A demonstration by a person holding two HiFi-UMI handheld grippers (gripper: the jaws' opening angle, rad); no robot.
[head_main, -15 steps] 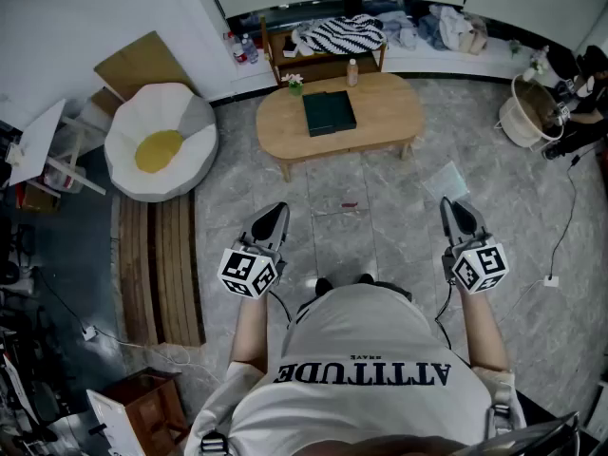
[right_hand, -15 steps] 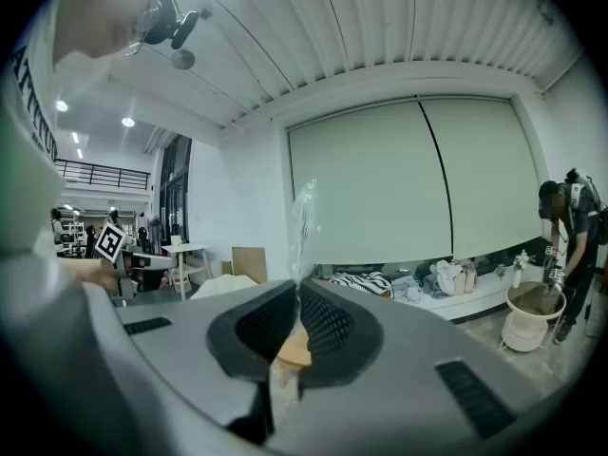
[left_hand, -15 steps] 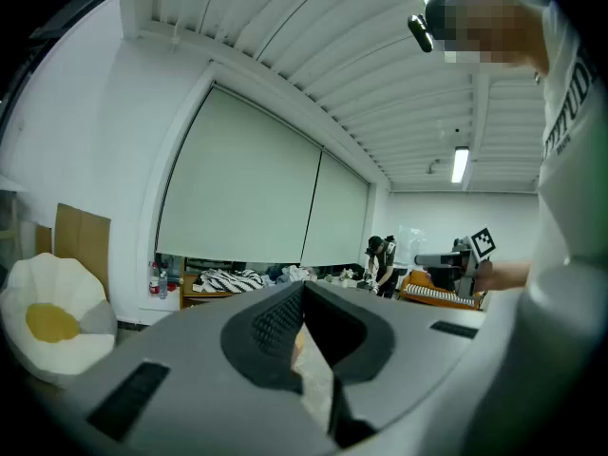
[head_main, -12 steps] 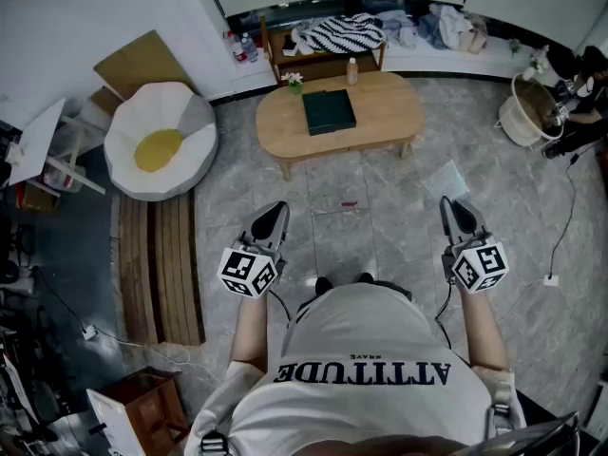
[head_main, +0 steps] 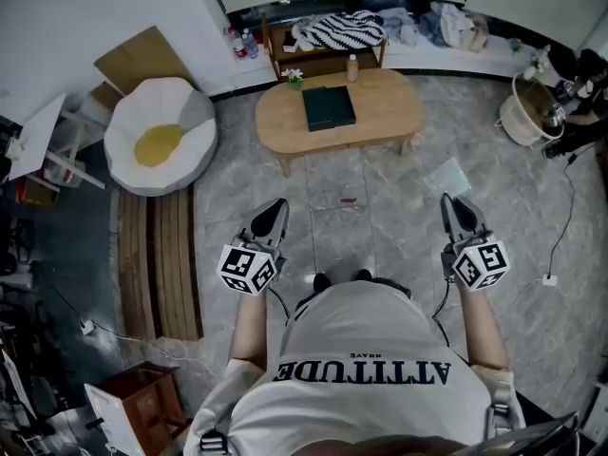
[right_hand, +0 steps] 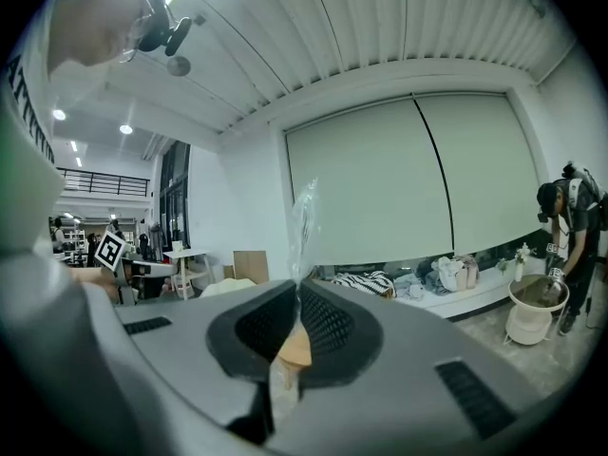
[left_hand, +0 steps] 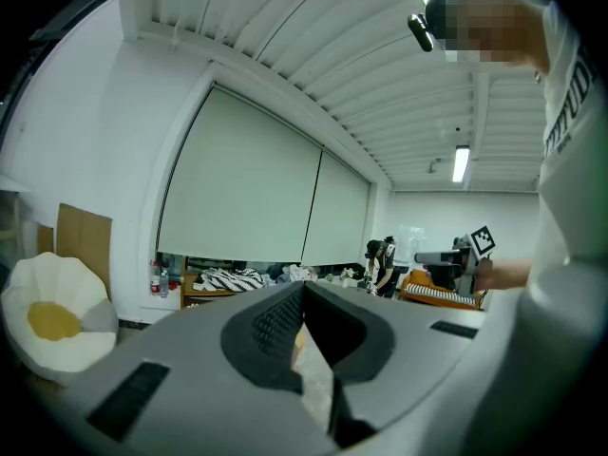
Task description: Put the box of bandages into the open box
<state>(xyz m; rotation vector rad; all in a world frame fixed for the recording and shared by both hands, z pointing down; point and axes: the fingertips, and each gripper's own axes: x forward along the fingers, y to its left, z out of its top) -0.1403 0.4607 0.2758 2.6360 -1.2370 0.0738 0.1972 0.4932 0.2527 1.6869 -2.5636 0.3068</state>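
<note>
A dark green flat box (head_main: 329,108) lies on the oval wooden coffee table (head_main: 380,120) ahead of me; whether it is open I cannot tell. No box of bandages shows in any view. My left gripper (head_main: 273,213) is held level at waist height, its jaws closed tip to tip (left_hand: 304,289) with nothing between them. On the other side, at the same height, my right gripper (head_main: 454,207) is shut on a clear plastic bag (head_main: 446,176). The film (right_hand: 304,218) sticks up from the jaws (right_hand: 296,289). Both grippers are well short of the table.
A small bottle (head_main: 352,69) and a flower pot (head_main: 295,83) stand on the table. A low shelf with a striped cloth (head_main: 334,33) is behind it. An egg-shaped cushion (head_main: 157,141) and wooden slats (head_main: 157,264) lie left, a woven basket (head_main: 525,112) and a person (head_main: 581,76) far right.
The table and floor sit slightly higher in the head view. Both grippers keep their place and state.
</note>
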